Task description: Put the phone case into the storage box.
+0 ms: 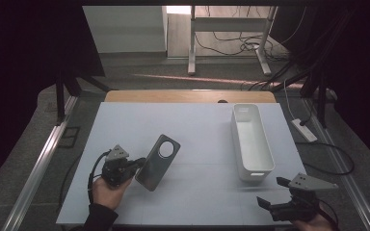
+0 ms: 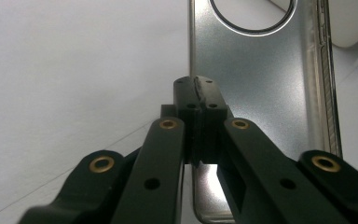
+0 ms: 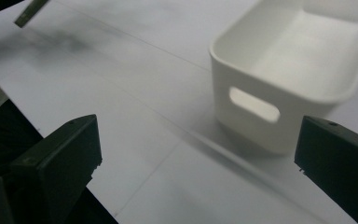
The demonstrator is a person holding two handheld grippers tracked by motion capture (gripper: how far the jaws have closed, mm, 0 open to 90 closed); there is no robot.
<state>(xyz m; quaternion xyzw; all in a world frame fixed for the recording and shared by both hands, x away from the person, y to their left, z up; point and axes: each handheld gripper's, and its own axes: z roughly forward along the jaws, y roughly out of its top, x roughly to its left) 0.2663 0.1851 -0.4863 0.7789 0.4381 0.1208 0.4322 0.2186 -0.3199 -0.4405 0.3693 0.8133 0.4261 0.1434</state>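
A grey phone case (image 1: 158, 161) with a round camera hole is held at the left of the white table (image 1: 192, 130), tilted. My left gripper (image 1: 136, 166) is shut on its near left edge; in the left gripper view the jaws pinch the metallic case (image 2: 261, 74) edge at the left gripper (image 2: 197, 88). A long white bin (image 1: 251, 142) stands empty at the right. My right gripper (image 1: 272, 192) is open near the front right corner, just short of the bin's near end, and in the right gripper view the bin (image 3: 298, 70) with its handle slot sits ahead between the wide jaws.
A wooden strip (image 1: 190, 96) lies along the table's far edge. A power strip (image 1: 304, 130) and cables lie on the floor at the right. Metal rails (image 1: 43, 159) run beside the table at the left.
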